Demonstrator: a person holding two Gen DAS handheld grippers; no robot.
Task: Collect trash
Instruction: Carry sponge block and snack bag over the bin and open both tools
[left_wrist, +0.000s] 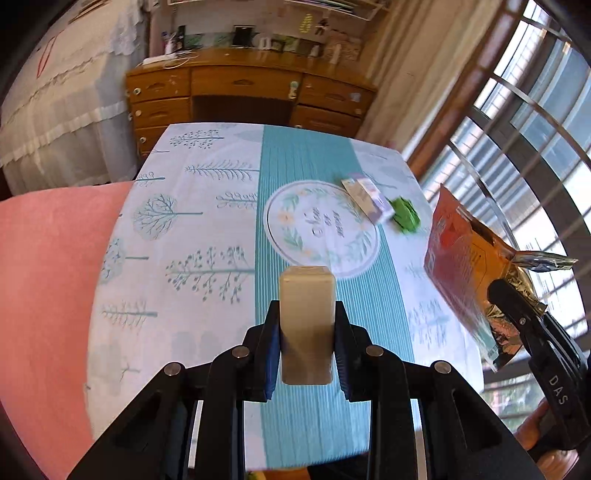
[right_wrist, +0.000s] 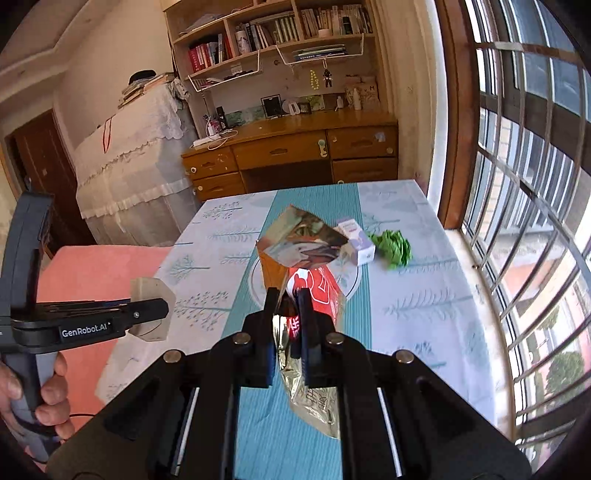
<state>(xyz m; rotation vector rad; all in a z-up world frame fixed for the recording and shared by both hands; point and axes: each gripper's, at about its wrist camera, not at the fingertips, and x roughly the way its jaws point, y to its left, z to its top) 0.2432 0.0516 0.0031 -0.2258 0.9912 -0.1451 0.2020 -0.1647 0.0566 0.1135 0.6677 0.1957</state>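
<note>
Left wrist: left claw clamps beige block, tilted downward.

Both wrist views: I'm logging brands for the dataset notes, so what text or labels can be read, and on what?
"GenRobot.AI": on the left hand-held gripper, side of its arm.
"DAS": on the right hand-held gripper, side of its arm.
Snack bag: large white characters on red, cut off and not readable.
Tablecloth medallion: script lettering, too blurred.
Small box, book spines: too small to read.
</note>
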